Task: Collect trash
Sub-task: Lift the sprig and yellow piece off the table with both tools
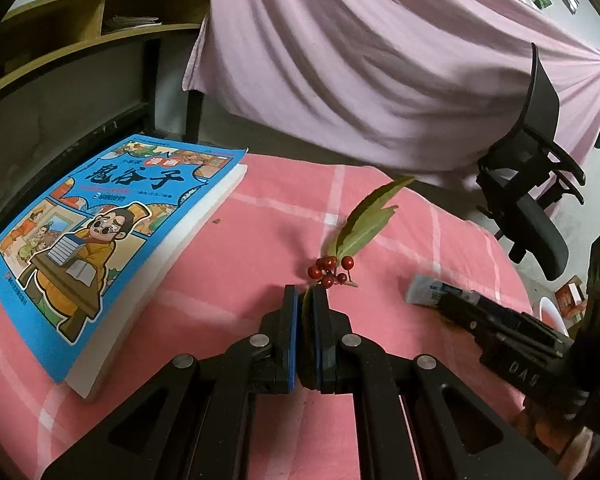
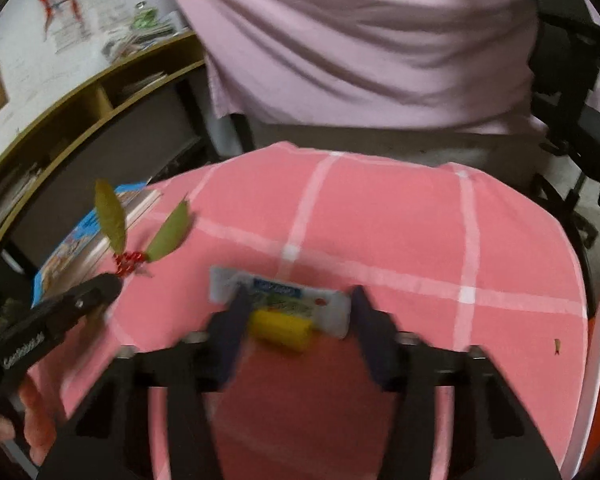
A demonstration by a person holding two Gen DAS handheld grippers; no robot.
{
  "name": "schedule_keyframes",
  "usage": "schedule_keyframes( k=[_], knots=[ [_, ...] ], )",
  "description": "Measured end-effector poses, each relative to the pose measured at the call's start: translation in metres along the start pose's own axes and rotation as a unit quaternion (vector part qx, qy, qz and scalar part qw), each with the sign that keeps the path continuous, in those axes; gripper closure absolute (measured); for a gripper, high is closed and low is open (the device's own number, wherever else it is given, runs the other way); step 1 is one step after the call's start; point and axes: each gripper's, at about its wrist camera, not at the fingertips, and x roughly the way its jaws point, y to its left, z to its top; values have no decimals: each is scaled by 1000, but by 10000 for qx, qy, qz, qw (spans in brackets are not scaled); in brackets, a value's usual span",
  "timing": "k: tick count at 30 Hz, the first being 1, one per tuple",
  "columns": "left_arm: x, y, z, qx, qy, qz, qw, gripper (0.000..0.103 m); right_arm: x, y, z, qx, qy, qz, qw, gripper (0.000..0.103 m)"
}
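With the left gripper (image 1: 306, 300) clamped on the berry sprig (image 1: 332, 270) near the middle of the pink tabletop (image 2: 380, 220), the right gripper (image 2: 298, 308), jaws apart around the tube (image 2: 280, 304), should squeeze its body squarely before lifting.

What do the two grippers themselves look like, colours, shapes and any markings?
Both are black, built from angular linkage arms with triangular cut-outs, joined by round silver pins. The left gripper has jaws lined with thin blue pads, and its body carries white lettering along the side, too blurred to read. The right gripper has dark bluish jaws, white letters on its body, and a small green light glowing at its rear.
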Motion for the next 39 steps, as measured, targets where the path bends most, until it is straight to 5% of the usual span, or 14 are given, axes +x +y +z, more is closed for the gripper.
schedule_keyframes(
  k=[2,14,29,39],
  knots=[
    [-1,-1,-1,29,1,-9,10000,98,-3,4,-2,-116,7,53,9999,73],
    [-2,-5,-11,180,23,-27,9998,98,-30,34,-35,-829,82,306,9960,74],
    [-3,-8,-14,360,65,-67,9993,98,-30,36,-38,-698,147,281,9971,73],
    [-23,-25,-25,688,-578,-158,9958,98,-43,31,-42,-680,-172,145,9974,74]
  ],
)
